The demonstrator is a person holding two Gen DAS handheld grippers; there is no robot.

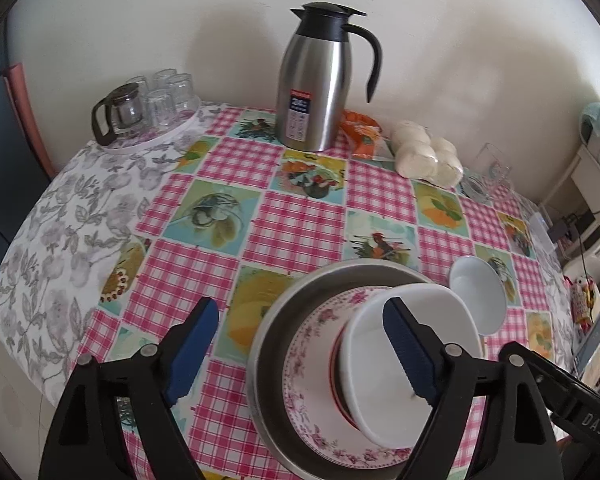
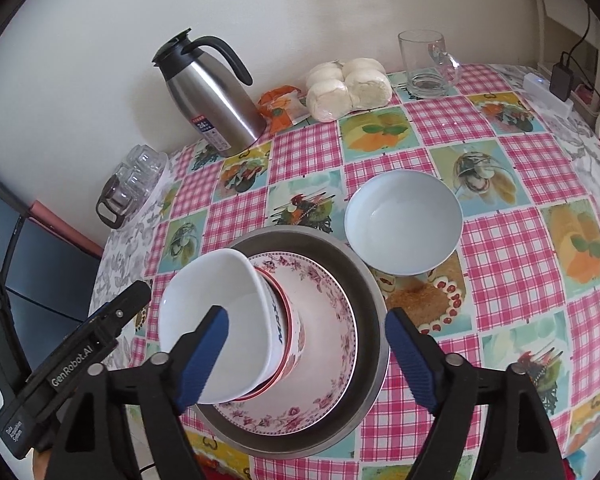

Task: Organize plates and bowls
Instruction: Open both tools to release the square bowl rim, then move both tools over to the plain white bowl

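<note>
A stack stands near the table's front edge: a steel pan [image 1: 278, 320] [image 2: 364, 280] holds a pink floral plate [image 1: 312, 344] [image 2: 332, 320], and on it a red-rimmed bowl with a white square bowl [image 1: 384, 360] [image 2: 216, 320] nested on top, tilted. A light blue-white bowl [image 1: 480, 292] [image 2: 404, 220] sits alone on the cloth to the right of the stack. My left gripper [image 1: 300, 352] is open, its right finger over the white bowl. My right gripper [image 2: 308, 356] is open, straddling the stack, its left finger over the white bowl.
A steel thermos jug [image 1: 316, 80] [image 2: 216, 100] stands at the back by the wall. A tray of glasses with a glass teapot [image 1: 152, 108] [image 2: 136, 184] is back left. Bagged buns [image 1: 424, 152] [image 2: 348, 84], an orange packet [image 1: 360, 132] and a glass mug [image 2: 424, 64] are back right.
</note>
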